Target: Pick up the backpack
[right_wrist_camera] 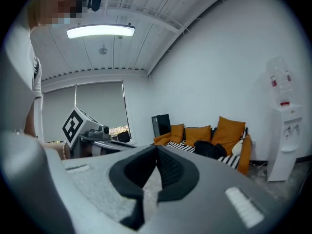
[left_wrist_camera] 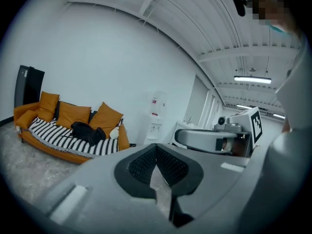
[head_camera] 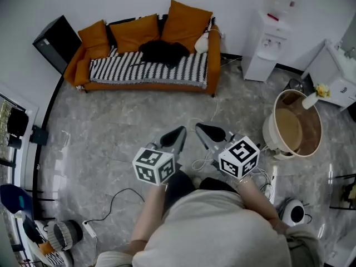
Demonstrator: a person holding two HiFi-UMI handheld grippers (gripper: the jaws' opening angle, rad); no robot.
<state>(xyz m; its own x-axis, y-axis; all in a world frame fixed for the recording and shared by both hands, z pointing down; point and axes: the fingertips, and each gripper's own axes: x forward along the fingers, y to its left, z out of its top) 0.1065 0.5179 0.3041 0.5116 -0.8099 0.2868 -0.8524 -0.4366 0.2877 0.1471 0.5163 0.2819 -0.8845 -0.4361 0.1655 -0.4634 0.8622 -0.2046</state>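
Right, both tools are up in front of the person (head_camera: 222,227), side by side above the grey floor (head_camera: 111,132). The left hand-held gripper (head_camera: 179,132) has its jaws pressed together with nothing between them. The right hand-held gripper (head_camera: 203,129) is closed and empty too. Each gripper's own view shows the ribbed pads meeting at the tip.

Dead ahead at 12 o'clock, well apart from both, sits the orange sofa (head_camera: 146,86) with its striped cover. The backpack (head_camera: 163,52) lies on the seat towards the right-hand end, in front of the orange cushions (head_camera: 133,32). It reads only as a dark, slumped heap; straps and pockets are too small to make out.

A white object (head_camera: 201,42) leans at the sofa's right arm, and I cannot tell what it is. At 2 o'clock stands a water dispenser (head_camera: 266,46), its bottle cut off by the frame edge. At 3 o'clock there is a round tub (head_camera: 275,143).

Thin cables (head_camera: 203,160) trail on the floor below the grippers. The person's torso hides the floor at 6 o'clock.
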